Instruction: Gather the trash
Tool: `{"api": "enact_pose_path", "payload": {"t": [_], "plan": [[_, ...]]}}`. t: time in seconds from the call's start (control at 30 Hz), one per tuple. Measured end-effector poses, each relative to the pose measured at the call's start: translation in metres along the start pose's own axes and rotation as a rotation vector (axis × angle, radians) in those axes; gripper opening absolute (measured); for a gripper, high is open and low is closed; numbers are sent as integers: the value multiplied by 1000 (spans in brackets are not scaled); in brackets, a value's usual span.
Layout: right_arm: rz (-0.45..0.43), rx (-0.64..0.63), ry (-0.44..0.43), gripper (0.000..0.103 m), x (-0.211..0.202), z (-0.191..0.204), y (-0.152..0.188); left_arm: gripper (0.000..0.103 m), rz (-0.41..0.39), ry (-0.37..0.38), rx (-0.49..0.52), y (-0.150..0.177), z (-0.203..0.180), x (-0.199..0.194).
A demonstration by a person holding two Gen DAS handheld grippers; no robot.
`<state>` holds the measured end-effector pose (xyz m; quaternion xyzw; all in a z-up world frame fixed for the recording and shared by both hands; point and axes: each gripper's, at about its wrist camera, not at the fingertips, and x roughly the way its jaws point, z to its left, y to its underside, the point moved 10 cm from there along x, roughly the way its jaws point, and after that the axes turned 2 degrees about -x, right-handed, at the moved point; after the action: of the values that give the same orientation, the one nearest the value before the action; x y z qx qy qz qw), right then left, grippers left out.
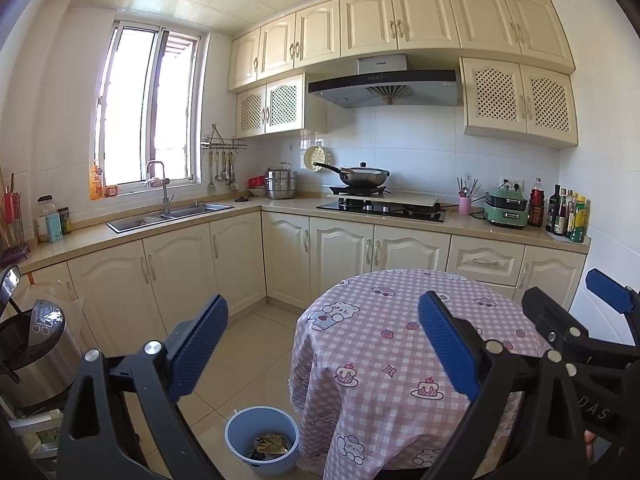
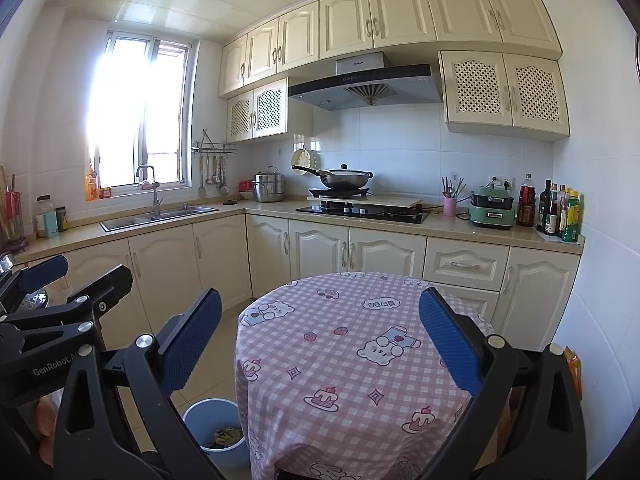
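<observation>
A blue round bin point(image 1: 262, 444) stands on the floor left of the round table point(image 1: 400, 360) with the pink checked cloth. A crumpled wrapper point(image 1: 271, 443) lies inside it. The bin also shows in the right wrist view point(image 2: 214, 432), partly hidden by the table point(image 2: 352, 360). My left gripper point(image 1: 322, 344) is open and empty, held above the floor and the table's left edge. My right gripper point(image 2: 320, 344) is open and empty above the tabletop. Each gripper shows at the edge of the other's view: the right one point(image 1: 592, 320), the left one point(image 2: 60, 292).
Cream cabinets and a counter run along the back with a sink point(image 1: 168, 216), a hob with a wok point(image 1: 364, 178) and bottles point(image 1: 568, 216). A rice cooker point(image 1: 32, 356) stands at the left. Tiled floor lies between table and cabinets.
</observation>
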<state>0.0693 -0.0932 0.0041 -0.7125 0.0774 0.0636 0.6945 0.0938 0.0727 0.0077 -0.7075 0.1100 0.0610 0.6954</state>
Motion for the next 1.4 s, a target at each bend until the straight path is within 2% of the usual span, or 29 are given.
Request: {"api": "enact_pose_path", "payload": {"t": [1.4], "plan": [[14, -8, -17, 96, 6, 6, 2, 94, 0, -10, -7, 1, 7, 2]]}}
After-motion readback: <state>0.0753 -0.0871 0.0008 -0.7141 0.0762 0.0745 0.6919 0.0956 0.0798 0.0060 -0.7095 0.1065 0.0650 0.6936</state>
